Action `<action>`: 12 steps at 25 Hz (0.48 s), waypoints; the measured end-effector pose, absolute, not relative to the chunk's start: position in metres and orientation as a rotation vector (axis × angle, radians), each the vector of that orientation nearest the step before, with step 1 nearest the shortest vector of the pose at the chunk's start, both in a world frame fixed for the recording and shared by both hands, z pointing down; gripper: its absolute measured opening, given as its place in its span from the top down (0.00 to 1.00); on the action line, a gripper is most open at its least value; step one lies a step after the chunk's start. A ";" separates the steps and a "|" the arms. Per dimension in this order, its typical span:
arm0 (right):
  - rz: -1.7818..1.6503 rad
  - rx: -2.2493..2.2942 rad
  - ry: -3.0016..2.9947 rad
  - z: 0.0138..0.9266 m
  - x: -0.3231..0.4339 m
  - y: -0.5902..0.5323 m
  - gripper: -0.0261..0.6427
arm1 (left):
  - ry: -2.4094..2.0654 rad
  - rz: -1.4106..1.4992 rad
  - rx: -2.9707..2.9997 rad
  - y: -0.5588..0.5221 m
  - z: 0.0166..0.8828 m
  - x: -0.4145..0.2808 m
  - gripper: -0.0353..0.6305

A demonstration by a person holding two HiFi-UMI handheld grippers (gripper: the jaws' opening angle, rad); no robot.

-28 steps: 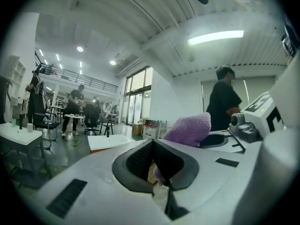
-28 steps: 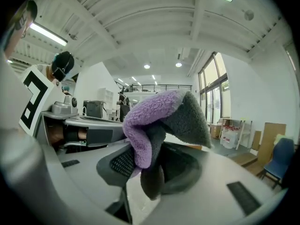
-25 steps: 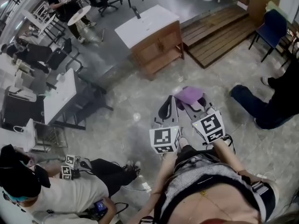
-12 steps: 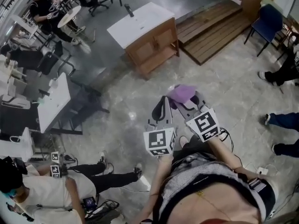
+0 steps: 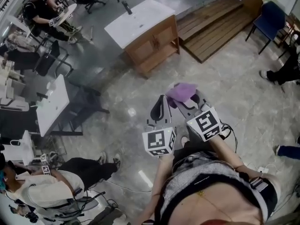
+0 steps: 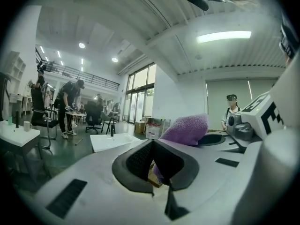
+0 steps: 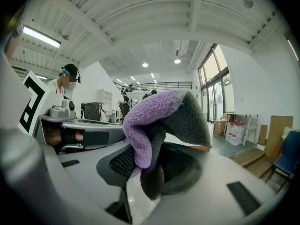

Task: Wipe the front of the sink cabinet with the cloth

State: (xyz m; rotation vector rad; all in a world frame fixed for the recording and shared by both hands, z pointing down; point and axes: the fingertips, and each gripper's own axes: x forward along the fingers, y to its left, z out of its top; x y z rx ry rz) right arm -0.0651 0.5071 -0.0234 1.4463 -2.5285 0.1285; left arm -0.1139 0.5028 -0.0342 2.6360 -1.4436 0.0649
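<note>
Out on the open grey floor (image 5: 117,111), well apart from the sink cabinet (image 5: 154,43), the person stands with both tools held forward. The right hand-held gripper (image 5: 186,99) is clamped on the purple cloth (image 5: 182,92). Its own view shows the cloth bunched between the jaws, a purple fold against a grey one, with a soft tuft standing proud of the tips. The left hand-held gripper (image 5: 161,102) sits just beside it, its jaws drawn together on nothing. The purple seen past them in its own view is the neighbouring gripper's cloth.

The cabinet stands toward the far side of the floor beside a wooden platform (image 5: 215,25), and its wooden front looks turned roughly this way. Its white worktop (image 5: 136,21) carries a dark tap (image 5: 126,7).

From where I stand, the wiping hasn't started and the step in hand is the approach. To do it well, I'd close in square to the front and get low, since the face is upright. The proud tuft should meet the wood, not the hard jaw tips, which could scrape it. A firm squeeze matters, as dragging may tug the cloth loose. Overlapping passes from the top edge downward would cover it, with the left tool kept clear.
</note>
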 end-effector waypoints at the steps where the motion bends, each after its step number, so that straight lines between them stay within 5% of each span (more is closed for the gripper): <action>1: 0.131 1.435 -2.535 -0.024 -0.066 0.500 0.69 | -1.452 0.062 2.631 0.496 -0.035 -0.114 0.95; 12: 0.067 1.294 -2.600 -0.037 -0.050 0.424 0.69 | -1.559 0.065 2.589 0.424 -0.051 -0.097 0.95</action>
